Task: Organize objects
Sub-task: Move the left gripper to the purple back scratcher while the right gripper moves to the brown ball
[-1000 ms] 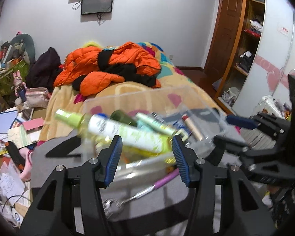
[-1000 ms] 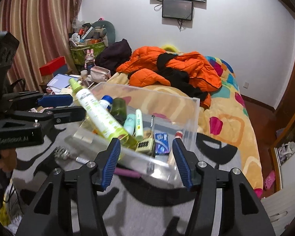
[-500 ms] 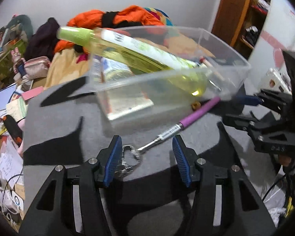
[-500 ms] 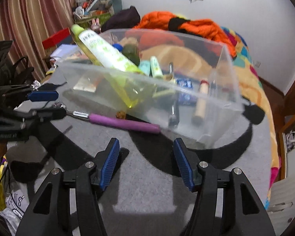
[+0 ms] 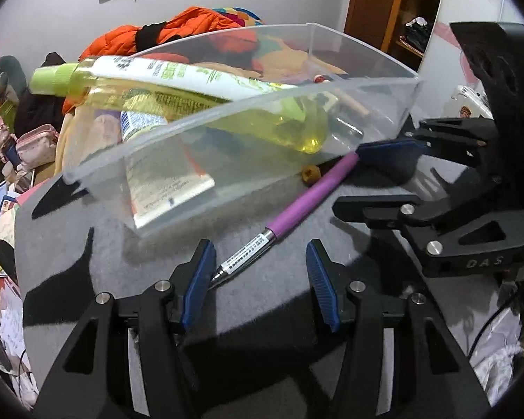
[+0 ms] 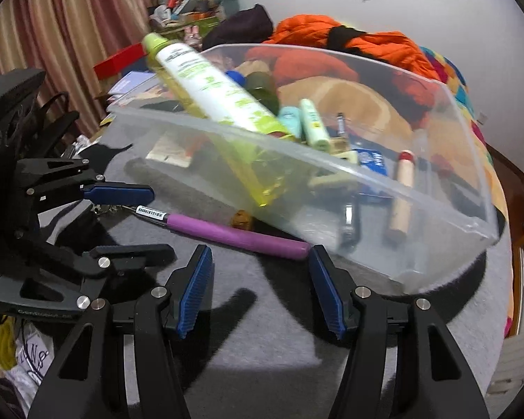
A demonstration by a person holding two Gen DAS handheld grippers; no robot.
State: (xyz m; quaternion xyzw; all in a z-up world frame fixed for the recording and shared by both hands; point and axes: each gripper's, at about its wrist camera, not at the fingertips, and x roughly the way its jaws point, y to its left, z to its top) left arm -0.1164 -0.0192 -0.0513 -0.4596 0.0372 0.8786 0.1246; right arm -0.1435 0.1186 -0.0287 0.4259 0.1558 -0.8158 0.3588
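- Left wrist view: my left gripper [image 5: 260,279] hangs low over the grey mat [image 5: 269,300], jaws wide apart and holding nothing. Between them lies the metal, labelled end of the purple-handled tool [image 5: 290,214]; its tip sits just beside my left pad. The handle runs up and away to the foot of the clear plastic bin [image 5: 206,122]. A small brown bead [image 5: 310,174] rests beside the handle, near the bin wall. In the bin, a tall green spray bottle [image 5: 178,87] leans with its cap out over the rim, above a flat tube [image 5: 164,181].
- Right wrist view: my right gripper [image 6: 260,291] is likewise spread wide and empty, down near the mat [image 6: 262,359]. The purple tool [image 6: 234,235] lies across in front of it, the handle's end just beside the right-hand pad. My left gripper [image 6: 122,223] shows at the left, one pad above the tool's metal end and one below. The bin [image 6: 332,171] already holds a green tube [image 6: 312,125], a wooden-handled piece [image 6: 400,195] and other small items.
- My reading of the risks: the tool is thin and flat on soft fabric, so a close could pinch the mat or skid the shaft aside. Lifted by the metal end alone, the handle could swing into the bin wall and jolt the leaning bottle out. The loose bead could roll off if nudged.
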